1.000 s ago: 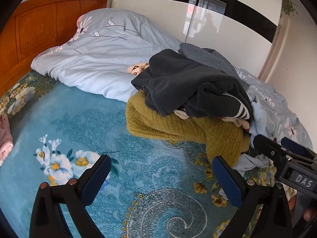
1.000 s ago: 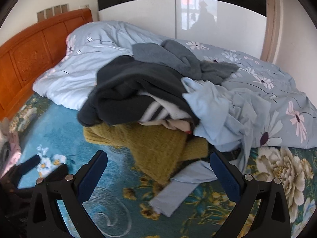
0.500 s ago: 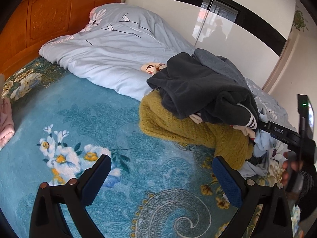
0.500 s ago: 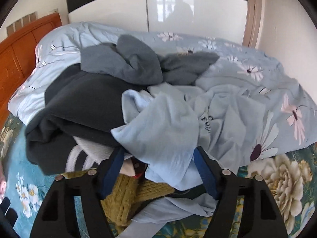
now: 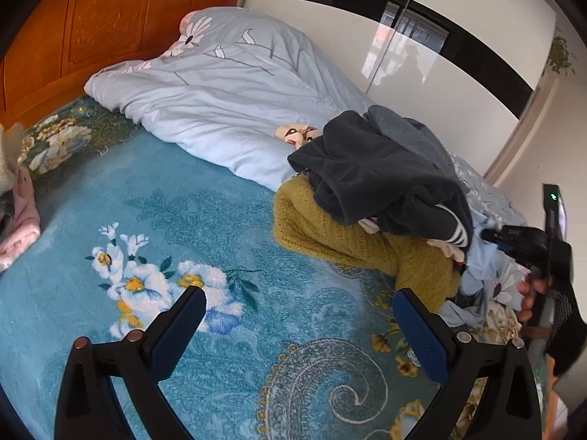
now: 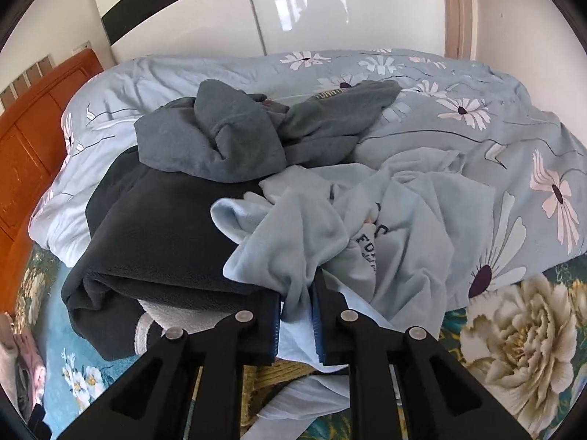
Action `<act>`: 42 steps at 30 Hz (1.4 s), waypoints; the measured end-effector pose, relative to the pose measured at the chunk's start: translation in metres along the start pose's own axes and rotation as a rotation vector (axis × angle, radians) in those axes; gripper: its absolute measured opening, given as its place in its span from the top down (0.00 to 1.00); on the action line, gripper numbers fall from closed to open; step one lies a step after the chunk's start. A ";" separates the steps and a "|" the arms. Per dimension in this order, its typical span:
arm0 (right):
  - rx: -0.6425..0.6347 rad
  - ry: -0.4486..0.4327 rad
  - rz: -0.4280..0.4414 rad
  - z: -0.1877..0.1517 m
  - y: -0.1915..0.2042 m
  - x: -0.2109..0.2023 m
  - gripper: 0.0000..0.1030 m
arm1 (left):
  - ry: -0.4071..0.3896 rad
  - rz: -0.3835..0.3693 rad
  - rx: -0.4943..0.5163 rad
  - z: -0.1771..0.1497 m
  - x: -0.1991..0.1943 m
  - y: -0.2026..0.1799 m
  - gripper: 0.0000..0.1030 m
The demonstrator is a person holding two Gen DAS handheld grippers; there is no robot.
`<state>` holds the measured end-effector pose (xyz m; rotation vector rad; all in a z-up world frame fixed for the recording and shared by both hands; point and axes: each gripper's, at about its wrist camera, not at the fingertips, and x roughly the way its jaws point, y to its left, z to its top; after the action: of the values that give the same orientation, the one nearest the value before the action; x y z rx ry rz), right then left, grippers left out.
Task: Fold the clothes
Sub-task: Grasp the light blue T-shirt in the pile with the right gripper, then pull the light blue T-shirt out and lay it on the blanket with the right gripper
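Now clamped on crumpled pale-blue cotton garment (image 6: 370, 227) at pile's near edge: right gripper (image 6: 296, 315), open moments earlier. Left gripper (image 5: 301, 330) apart, idle over teal floral blanket (image 5: 205, 220). Folding can begin.

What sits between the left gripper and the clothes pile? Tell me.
Only bare blue blanket lies between the open left gripper and the pile, in the left wrist view.

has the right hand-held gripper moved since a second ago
Yes. The right hand-held gripper has gone forward into the clothes pile, away from the teal blanket, and shut on the light blue shirt.
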<state>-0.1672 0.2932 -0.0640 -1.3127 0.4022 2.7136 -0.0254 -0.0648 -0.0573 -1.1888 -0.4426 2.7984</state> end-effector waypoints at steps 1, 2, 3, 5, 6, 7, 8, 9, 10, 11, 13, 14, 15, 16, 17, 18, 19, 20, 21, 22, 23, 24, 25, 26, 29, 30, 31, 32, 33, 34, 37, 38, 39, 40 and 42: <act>0.011 0.007 0.027 0.003 0.001 0.000 0.85 | -0.004 0.002 0.008 0.000 -0.005 -0.001 0.00; 0.031 0.003 0.047 0.005 0.000 -0.003 0.85 | -0.009 0.006 0.017 0.000 -0.011 -0.001 0.00; 0.044 0.001 0.058 0.006 0.000 -0.004 0.85 | -0.013 0.009 0.024 0.000 -0.017 0.000 0.00; 0.083 0.014 0.077 0.008 -0.001 -0.010 0.87 | -0.020 0.012 0.026 0.001 -0.028 0.003 0.00; 0.100 0.016 0.088 0.008 -0.002 -0.015 0.89 | -0.026 0.014 0.023 0.001 -0.036 0.005 0.00; 0.116 0.010 0.085 0.007 -0.003 -0.023 0.89 | -0.032 0.014 0.019 0.001 -0.042 0.007 0.00; 0.124 -0.003 0.090 0.007 -0.003 -0.031 0.90 | -0.038 0.015 0.015 0.001 -0.049 0.009 0.00; 0.132 -0.016 0.095 0.007 -0.003 -0.038 0.91 | -0.044 0.015 0.011 0.002 -0.056 0.011 0.00; 0.135 -0.032 0.104 0.007 -0.004 -0.050 0.91 | -0.050 0.016 0.007 0.002 -0.063 0.013 0.00; 0.138 -0.048 0.113 0.007 -0.005 -0.061 0.91 | -0.059 0.016 0.004 0.002 -0.071 0.015 0.00; 0.126 -0.077 0.138 0.004 -0.006 -0.091 0.91 | -0.084 0.014 0.001 0.003 -0.092 0.016 0.00; 0.116 -0.089 0.148 0.003 -0.006 -0.104 0.92 | -0.096 0.011 -0.001 0.004 -0.102 0.016 0.00; 0.104 -0.103 0.163 0.002 -0.005 -0.119 0.92 | -0.110 0.007 -0.003 0.004 -0.113 0.015 0.00; 0.089 -0.120 0.183 0.000 -0.004 -0.136 0.92 | -0.121 0.002 -0.003 0.004 -0.122 0.015 0.00; 0.065 -0.139 0.209 -0.002 -0.001 -0.156 0.92 | -0.134 -0.002 -0.004 0.003 -0.131 0.014 0.00; 0.042 -0.158 0.234 -0.004 0.003 -0.177 0.92 | -0.149 -0.007 -0.006 0.002 -0.143 0.014 0.00; 0.018 -0.177 0.260 -0.006 0.008 -0.197 0.92 | -0.163 -0.013 -0.008 0.001 -0.154 0.013 0.00; -0.014 -0.197 0.287 -0.009 0.015 -0.220 0.92 | -0.173 -0.019 -0.011 0.000 -0.162 0.013 0.00; -0.047 -0.217 0.313 -0.012 0.023 -0.242 0.92 | -0.184 -0.025 -0.016 -0.001 -0.171 0.013 0.00; -0.084 -0.242 0.357 -0.015 0.033 -0.267 0.92 | -0.196 -0.032 -0.022 -0.003 -0.181 0.013 0.00; -0.121 -0.267 0.402 -0.019 0.044 -0.291 0.92 | -0.210 -0.041 -0.030 -0.004 -0.191 0.013 0.00; -0.158 -0.292 0.447 -0.023 0.054 -0.316 0.92 | -0.227 -0.048 -0.040 -0.006 -0.203 0.014 0.00; -0.190 -0.314 0.492 -0.027 0.064 -0.336 0.92 | -0.239 -0.052 -0.048 -0.007 -0.211 0.015 0.00; -0.222 -0.336 0.538 -0.032 0.075 -0.356 0.92 | -0.258 -0.058 -0.057 -0.008 -0.222 0.018 0.00; -0.295 -0.391 0.669 -0.045 0.103 -0.401 0.92 | -0.309 -0.059 -0.087 -0.010 -0.251 0.030 0.00; -0.319 -0.410 0.713 -0.050 0.113 -0.416 0.92 | -0.326 -0.059 -0.101 -0.011 -0.262 0.036 0.00; -0.344 -0.428 0.757 -0.055 0.122 -0.431 0.92 | -0.341 -0.061 -0.113 -0.012 -0.272 0.042 0.00; -0.356 -0.439 0.770 -0.058 0.127 -0.437 0.92 | -0.357 -0.063 -0.125 -0.013 -0.284 0.050 0.00; -0.367 -0.449 0.782 -0.062 0.132 -0.442 0.92 | -0.376 -0.059 -0.136 -0.015 -0.295 0.058 0.00; -0.371 -0.446 0.781 -0.067 0.135 -0.439 0.92 | -0.387 -0.051 -0.144 -0.017 -0.303 0.065 0.00; -0.354 -0.356 0.728 -0.082 0.134 -0.401 0.92 | -0.398 -0.023 -0.165 -0.024 -0.317 0.083 0.00; -0.356 -0.313 0.688 -0.090 0.132 -0.382 0.92 | -0.385 -0.009 -0.170 -0.030 -0.318 0.089 0.00; -0.357 -0.270 0.648 -0.098 0.130 -0.364 0.92 | -0.369 0.009 -0.174 -0.036 -0.317 0.095 0.00; -0.358 -0.227 0.608 -0.107 0.128 -0.345 0.92 | -0.353 0.025 -0.173 -0.041 -0.314 0.099 0.00; -0.351 -0.094 0.497 -0.132 0.114 -0.288 0.92 | -0.314 0.052 -0.169 -0.052 -0.306 0.105 0.00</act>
<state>0.0889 0.1535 0.1046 -1.2900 0.2805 3.3737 0.2301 -0.2062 0.0905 -0.7919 -0.6914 3.0546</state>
